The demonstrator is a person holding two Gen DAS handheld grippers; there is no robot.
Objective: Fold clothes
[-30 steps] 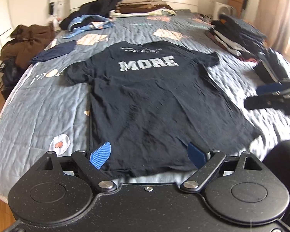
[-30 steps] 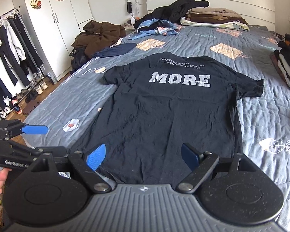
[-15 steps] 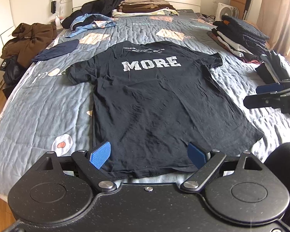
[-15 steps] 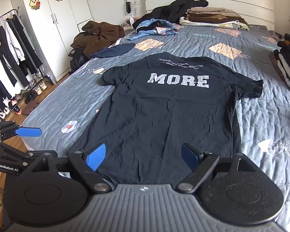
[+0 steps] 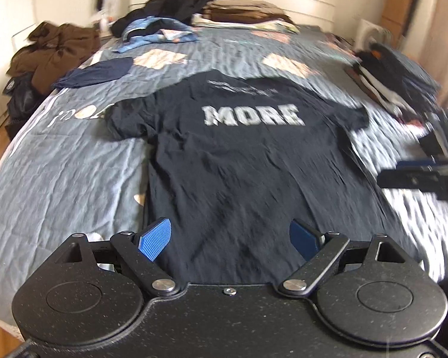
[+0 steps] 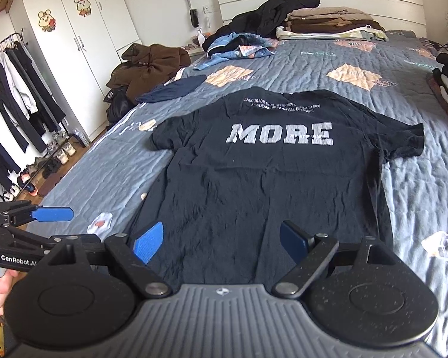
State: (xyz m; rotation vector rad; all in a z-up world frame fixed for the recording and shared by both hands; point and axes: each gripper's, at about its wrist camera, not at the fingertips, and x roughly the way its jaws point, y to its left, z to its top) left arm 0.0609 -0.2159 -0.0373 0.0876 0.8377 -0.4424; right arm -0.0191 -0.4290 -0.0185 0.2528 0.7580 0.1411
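- The black T-shirt lies flat on the bed, print side up (ready for folding).
- My left gripper and right gripper stand wide open, empty, near its hem, so I can pinch the corners.

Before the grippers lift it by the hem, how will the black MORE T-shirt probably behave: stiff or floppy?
Probably floppy: the black T-shirt lies flat with fine wrinkles on the quilt, so it looks thin and light. Lifted by the hem, it would likely sag between the pinch points. It may drag on the quilt's textured surface.
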